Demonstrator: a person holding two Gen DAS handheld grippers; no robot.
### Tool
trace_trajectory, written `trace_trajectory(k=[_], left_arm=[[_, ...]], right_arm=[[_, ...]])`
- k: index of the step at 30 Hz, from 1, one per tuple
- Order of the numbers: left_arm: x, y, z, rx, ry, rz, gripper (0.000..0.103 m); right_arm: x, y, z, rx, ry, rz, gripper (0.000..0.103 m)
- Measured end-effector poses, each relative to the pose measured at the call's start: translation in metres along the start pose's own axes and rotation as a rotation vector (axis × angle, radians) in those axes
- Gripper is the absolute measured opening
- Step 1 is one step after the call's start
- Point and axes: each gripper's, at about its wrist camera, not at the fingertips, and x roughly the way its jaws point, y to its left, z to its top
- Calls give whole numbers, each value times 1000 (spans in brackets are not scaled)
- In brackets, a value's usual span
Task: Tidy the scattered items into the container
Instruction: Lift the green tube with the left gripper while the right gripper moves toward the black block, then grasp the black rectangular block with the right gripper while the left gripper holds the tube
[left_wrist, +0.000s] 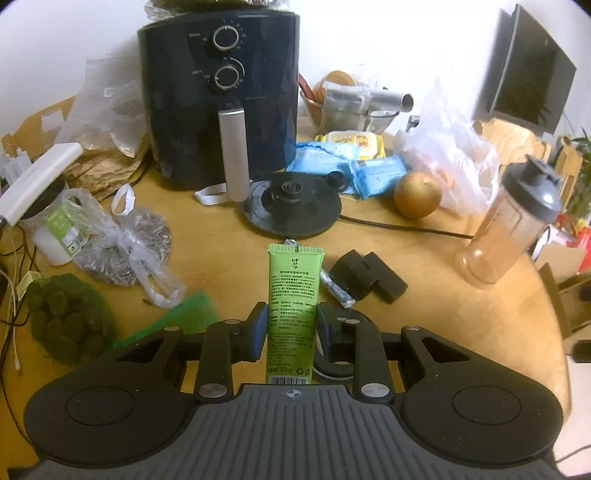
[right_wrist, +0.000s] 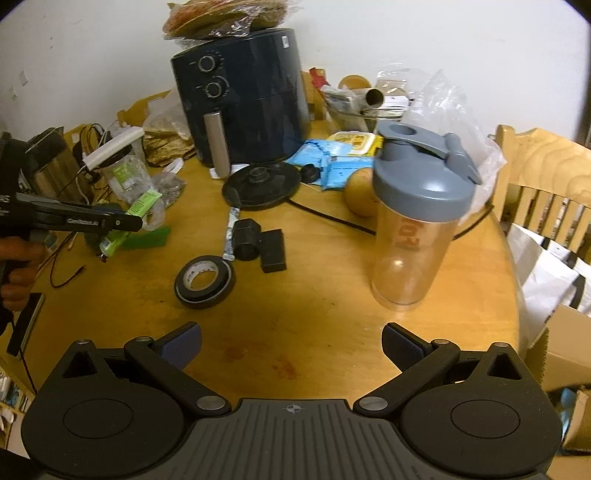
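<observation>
The round wooden worktop is carrying everything here, and the biggest thing standing on it is the dark air fryer, two dials on its front and a silver handle hanging below them; the small print around the dials is too fine to read. A bag of flat breads is sitting on its lid. In front of it a black kettle base is lying flat, its cord trailing off to the right.

To the right a clear shaker bottle with a grey flip lid is standing upright, showing orange letters through its wall — seen backwards, not legible. A brown round fruit is resting behind it, next to blue packets.

Nearer the middle, a roll of black tape is lying flat, just beside a black block-shaped gadget and a thin foil-wrapped stick.

The left gripper is clenching the green tube — the blue pads are pressing on both its sides, the crimped end pointing forward beyond the jaws and the tube lifted clear of the worktop. Its back is covered in small dark print; I can make out "30g", a barcode and a recycling mark near the bottom.

The right gripper is hovering over bare wood, jaws spread wide with nothing between them.
</observation>
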Motion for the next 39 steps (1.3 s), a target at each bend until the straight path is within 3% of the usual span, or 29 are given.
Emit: trace_trajectory(k=[21,30,39], left_arm=[[-68,0,-27,-141,-21,20,28],[-80,-2,-35,-195,-24,20,28],[-87,-5,-46,-255,-12,35,28]], right_arm=[[58,30,40,-156,25,123,103],[115,31,54,-193,51,83,102],[177,36,55,-262,86,21,79]])
